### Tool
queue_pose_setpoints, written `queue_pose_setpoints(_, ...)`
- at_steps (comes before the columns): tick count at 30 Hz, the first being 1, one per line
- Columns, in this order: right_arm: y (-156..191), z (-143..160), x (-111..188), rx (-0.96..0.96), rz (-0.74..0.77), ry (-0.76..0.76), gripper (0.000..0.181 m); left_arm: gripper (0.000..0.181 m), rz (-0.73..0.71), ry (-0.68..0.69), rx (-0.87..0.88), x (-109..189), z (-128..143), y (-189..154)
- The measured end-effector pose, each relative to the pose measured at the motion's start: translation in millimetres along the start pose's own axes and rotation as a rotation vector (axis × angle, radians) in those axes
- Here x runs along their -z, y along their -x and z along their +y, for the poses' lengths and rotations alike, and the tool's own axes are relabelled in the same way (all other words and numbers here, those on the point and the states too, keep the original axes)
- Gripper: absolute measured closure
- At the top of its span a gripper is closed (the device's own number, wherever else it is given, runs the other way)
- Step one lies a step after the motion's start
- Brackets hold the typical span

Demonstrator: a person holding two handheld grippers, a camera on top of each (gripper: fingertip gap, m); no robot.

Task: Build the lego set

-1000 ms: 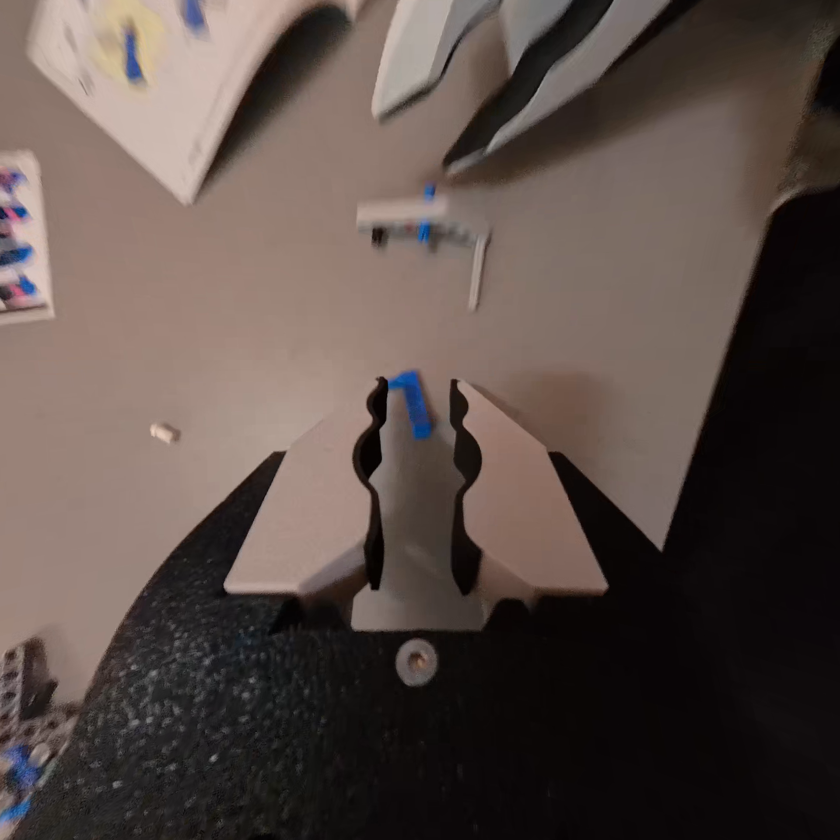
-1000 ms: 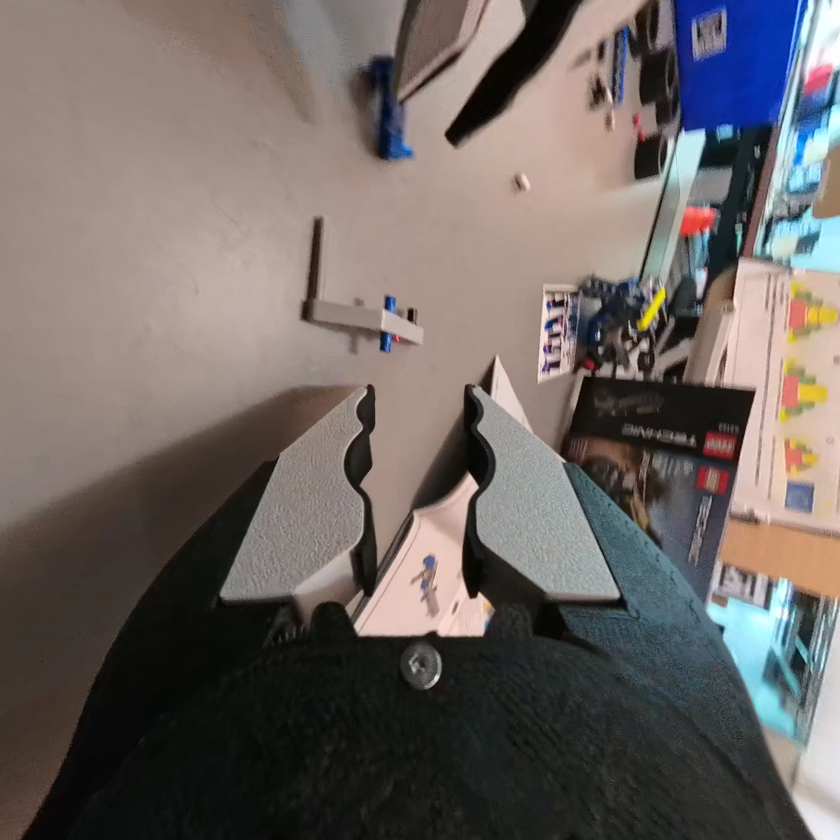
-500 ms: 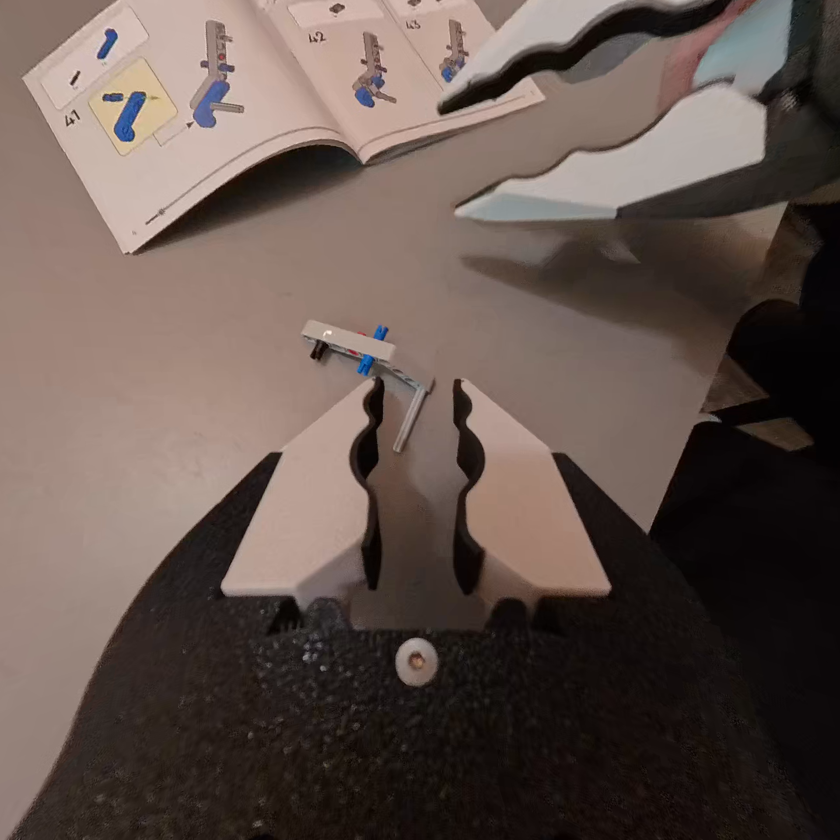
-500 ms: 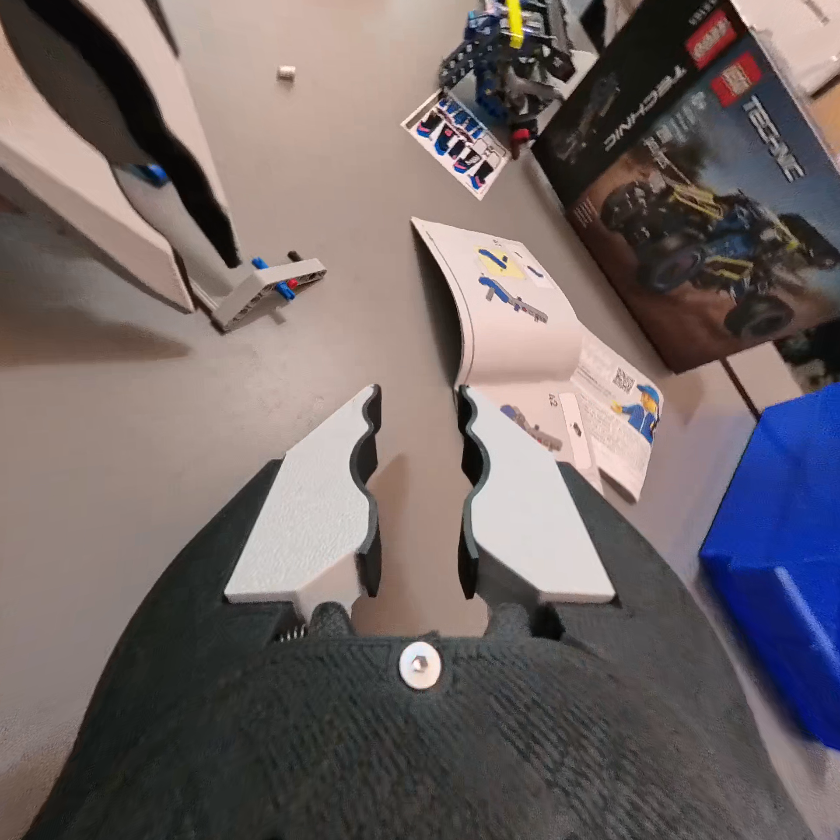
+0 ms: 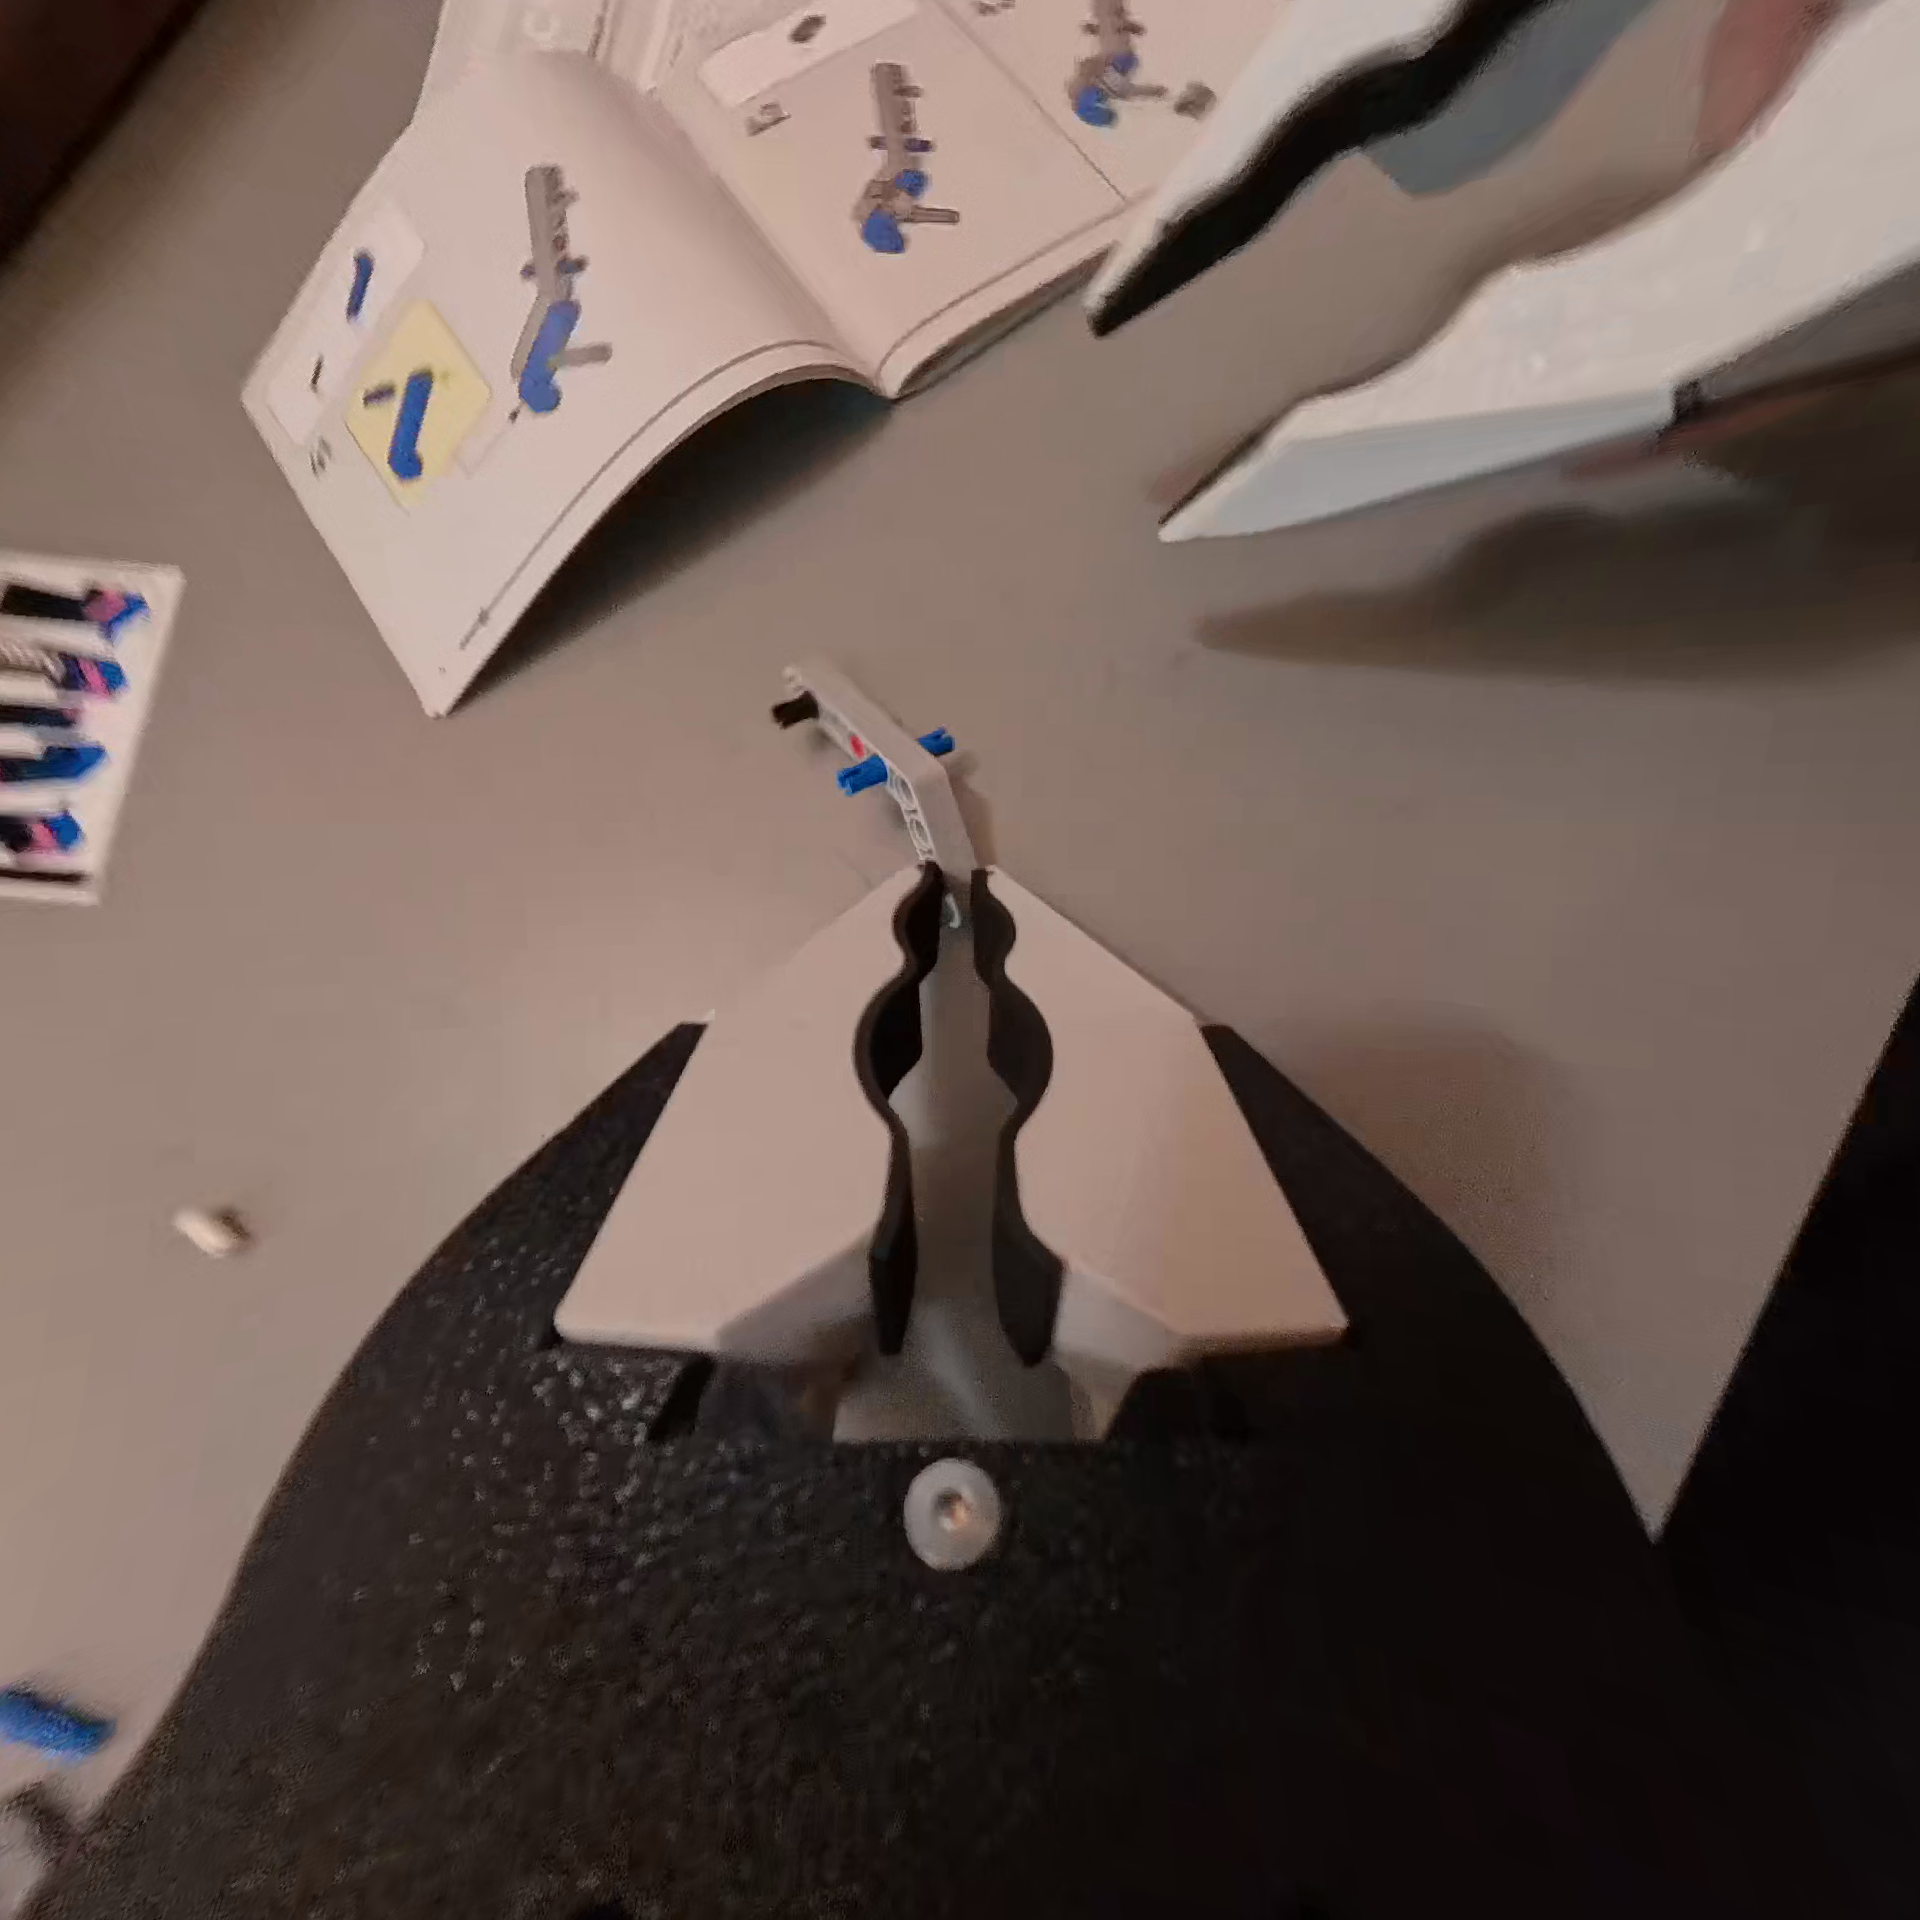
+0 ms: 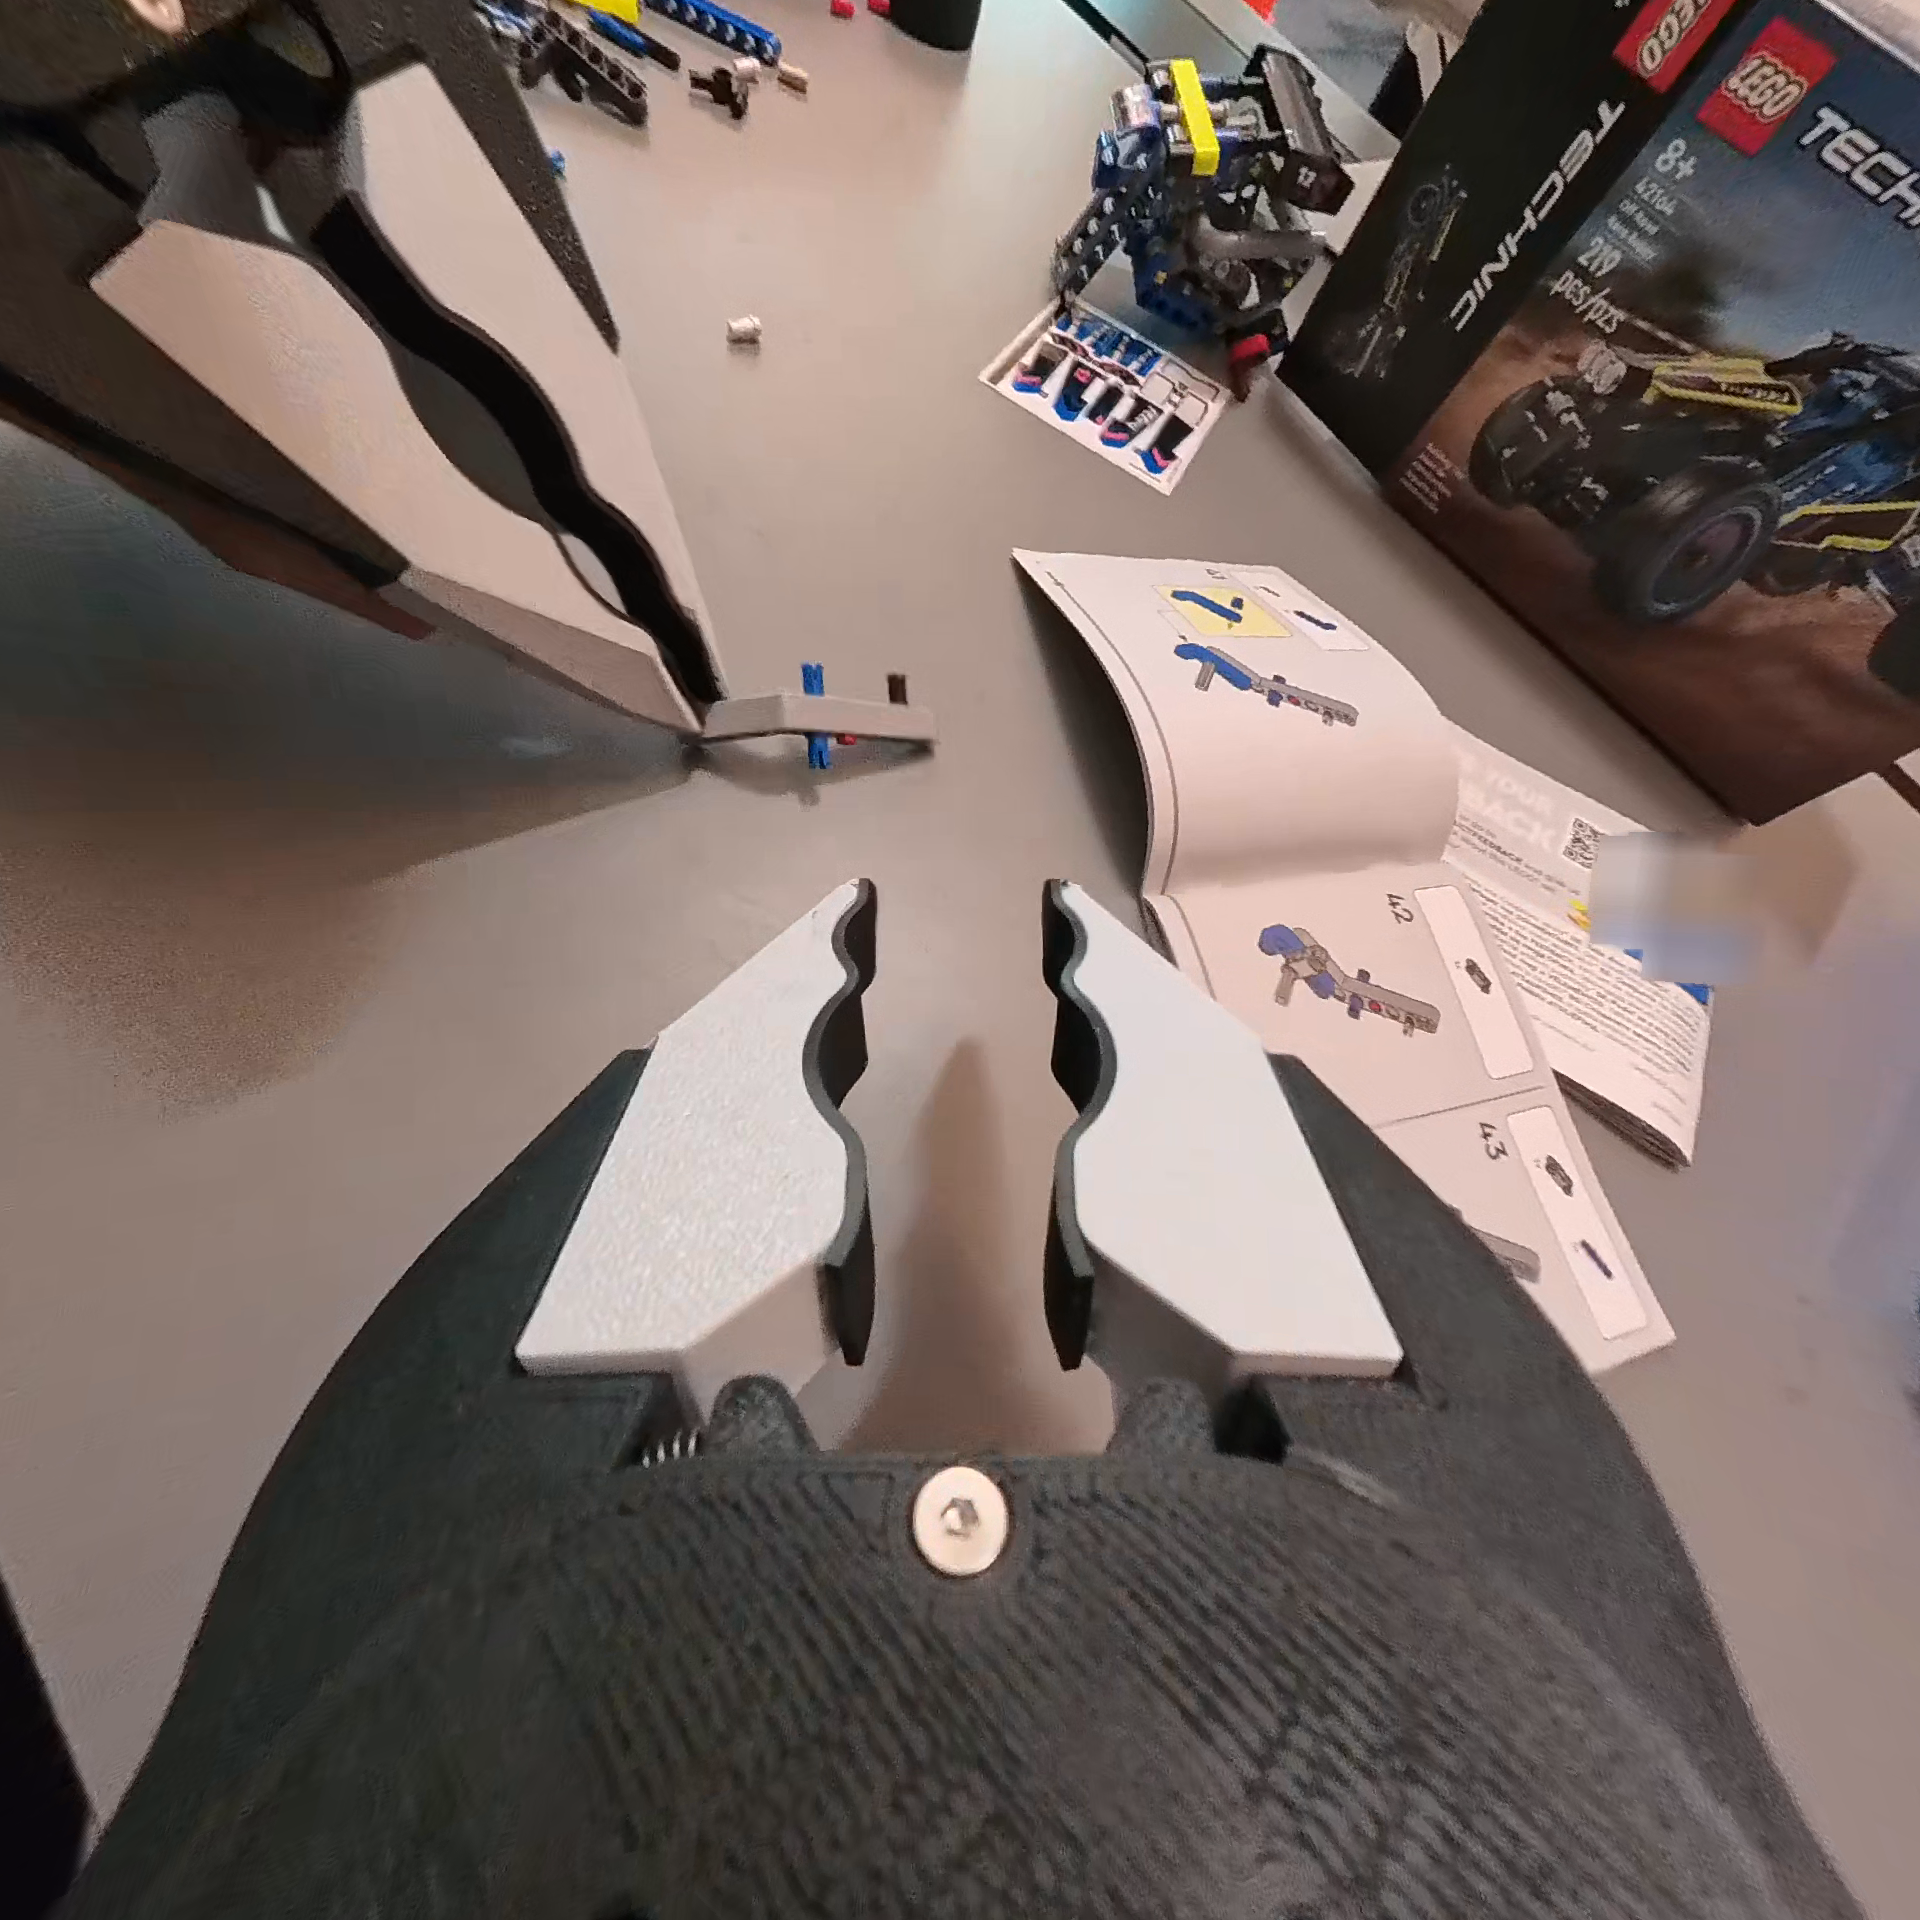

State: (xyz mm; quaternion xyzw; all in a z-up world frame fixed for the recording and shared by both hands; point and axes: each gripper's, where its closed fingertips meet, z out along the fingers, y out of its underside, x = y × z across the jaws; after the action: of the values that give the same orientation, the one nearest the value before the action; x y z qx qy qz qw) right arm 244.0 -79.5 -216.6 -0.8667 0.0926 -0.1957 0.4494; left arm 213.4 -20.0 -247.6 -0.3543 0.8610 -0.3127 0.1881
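Note:
A grey bent Lego beam [image 5: 902, 769] with a blue pin, a red spot and a black pin is held by one end at the tips of my left gripper [image 5: 954, 883], which is shut on it. In the right wrist view the same beam [image 6: 821, 719] sticks out level from the left gripper's fingertips [image 6: 665, 665], just above the table. My right gripper [image 6: 958, 904] is open and empty, a short way in front of the beam. It shows at the upper right of the left wrist view [image 5: 1351, 343].
An open instruction booklet [image 6: 1330, 831] lies to the right. The set's box [image 6: 1662, 343], a part-built blue and yellow model [image 6: 1195, 218], a sticker sheet [image 6: 1112, 405], a small light-coloured piece [image 6: 744, 330] and loose parts [image 6: 644, 52] lie beyond. A blue piece [image 5: 47, 1725] lies at lower left. Across from one pair of fingers to the other is roughly 8 cm. My left gripper's tips are some 15 cm from the small light-coloured piece [image 6: 744, 330]. Seen from the left wrist view [image 5: 212, 1233] as well.
My left gripper has closed on the end of the grey beam, which lay loose on the table before. My right gripper has swung round and now faces the beam and booklet.

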Motion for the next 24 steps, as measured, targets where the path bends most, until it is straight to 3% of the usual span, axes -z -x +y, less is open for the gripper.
queue_pose_setpoints(4, 13, -6, -2, -0.021, -0.092, -0.035, 0.148, 0.181, -0.141, 0.054, -0.447, 7, 4, 14)
queue_pose_setpoints(8, 20, -8, -7, -0.099, -0.218, -0.041, 0.137, 0.181, -0.285, -0.016, -0.956, 16, -8, 15)
queue_pose_setpoints(11, 22, -14, -12, -0.007, -0.267, -0.067, 0.132, 0.181, -0.27, -0.047, -1.093, 14, -3, 9)
queue_pose_setpoints(15, 21, -8, -25, 0.077, -0.298, 0.006, 0.133, 0.181, -0.204, -0.078, -0.971, 16, 1, 11)
queue_pose_setpoints(19, 22, -9, -37, 0.023, -0.359, 0.019, 0.133, 0.178, 0.017, -0.105, -0.605, 21, 5, 9)
queue_pose_setpoints(22, 13, -17, -41, 0.074, -0.289, -0.022, 0.15, 0.172, 0.12, -0.147, -0.373, 29, -1, 17)
queue_pose_setpoints(24, 17, -7, -43, 0.154, -0.283, 0.027, 0.158, 0.168, 0.189, -0.18, -0.248, 33, -9, 20)
